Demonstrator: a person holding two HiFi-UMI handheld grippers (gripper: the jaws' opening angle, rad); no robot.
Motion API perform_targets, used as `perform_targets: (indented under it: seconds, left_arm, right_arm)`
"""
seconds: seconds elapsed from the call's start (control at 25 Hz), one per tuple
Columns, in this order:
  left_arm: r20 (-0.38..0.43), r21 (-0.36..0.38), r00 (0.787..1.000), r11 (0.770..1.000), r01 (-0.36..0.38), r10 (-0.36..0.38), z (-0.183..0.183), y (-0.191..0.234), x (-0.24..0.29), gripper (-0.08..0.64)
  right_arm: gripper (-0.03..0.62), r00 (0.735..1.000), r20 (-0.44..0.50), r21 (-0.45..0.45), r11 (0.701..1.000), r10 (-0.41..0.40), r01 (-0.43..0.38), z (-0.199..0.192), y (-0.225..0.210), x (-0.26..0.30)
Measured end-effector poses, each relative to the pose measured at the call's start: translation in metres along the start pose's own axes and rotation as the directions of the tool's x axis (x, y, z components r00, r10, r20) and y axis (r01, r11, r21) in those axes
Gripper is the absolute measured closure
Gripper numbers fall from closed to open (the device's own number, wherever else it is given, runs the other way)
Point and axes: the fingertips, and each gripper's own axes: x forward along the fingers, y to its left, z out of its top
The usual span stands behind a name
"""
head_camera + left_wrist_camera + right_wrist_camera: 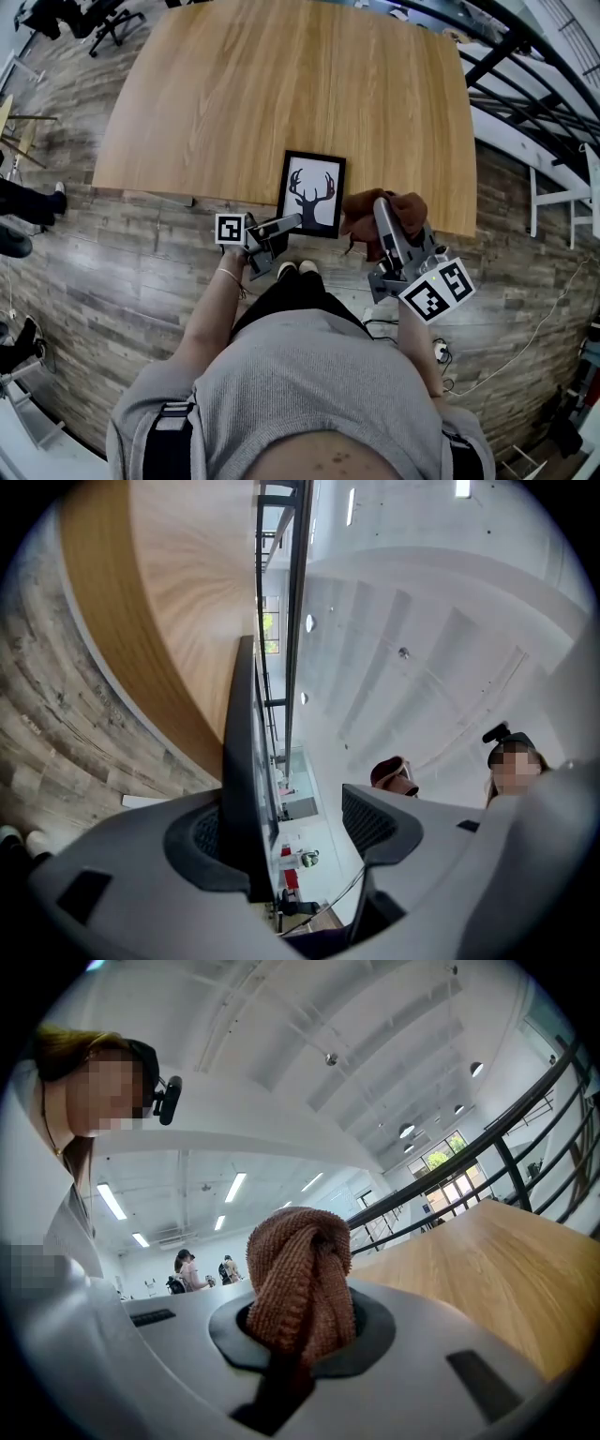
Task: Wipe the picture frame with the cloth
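A black picture frame (pixel 312 193) with a deer-antler print lies at the near edge of the wooden table (pixel 281 94), its near end reaching past the edge. My left gripper (pixel 281 232) is at the frame's near left corner. In the left gripper view the frame (pixel 242 752) shows edge-on against the left pad, while the right pad stands well apart from it, so the left gripper (pixel 298 822) is open around it. My right gripper (pixel 384 208) is just right of the frame, shut on a bunched brown cloth (pixel 361 211). That cloth (pixel 300 1279) bulges out between the right gripper's (pixel 302 1335) jaws.
The tabletop beyond the frame is bare wood. A black railing (pixel 525 66) runs along the right, with a white stand (pixel 562 202) beside it. An office chair (pixel 112 23) stands at the far left. Cables (pixel 506 366) lie on the plank floor.
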Motion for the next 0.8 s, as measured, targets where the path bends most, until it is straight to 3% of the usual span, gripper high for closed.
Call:
perform_targets:
  seconds: [0.12,0.52,0.72,0.8]
  left_arm:
    - [0.044,0.020,0.998,0.999,-0.034,0.033,0.006,0.003,-0.017,0.270]
    - [0.086,0.015,0.993,0.997,-0.077,0.076,0.007,0.003,-0.029,0.270]
    - [0.155,0.006,0.984,0.996,-0.094,0.092,0.016,0.006,-0.049,0.270]
    - [0.212,0.001,0.970,0.993,-0.118,0.115,0.022,0.010,-0.070,0.270]
  right_arm:
    - [0.546,1.000,0.003,-0.004,1.000,-0.001,0.001,0.000,0.000,0.001]
    - [0.546,1.000,0.008,-0.009,1.000,0.014,-0.014,0.007,-0.001,0.003]
    - [0.546,1.000,0.005,-0.022,0.999,0.027,-0.027,0.009,0.004,0.003]
    - [0.546,0.999,0.009,-0.017,0.999,0.031,-0.031,0.010,0.004,0.003]
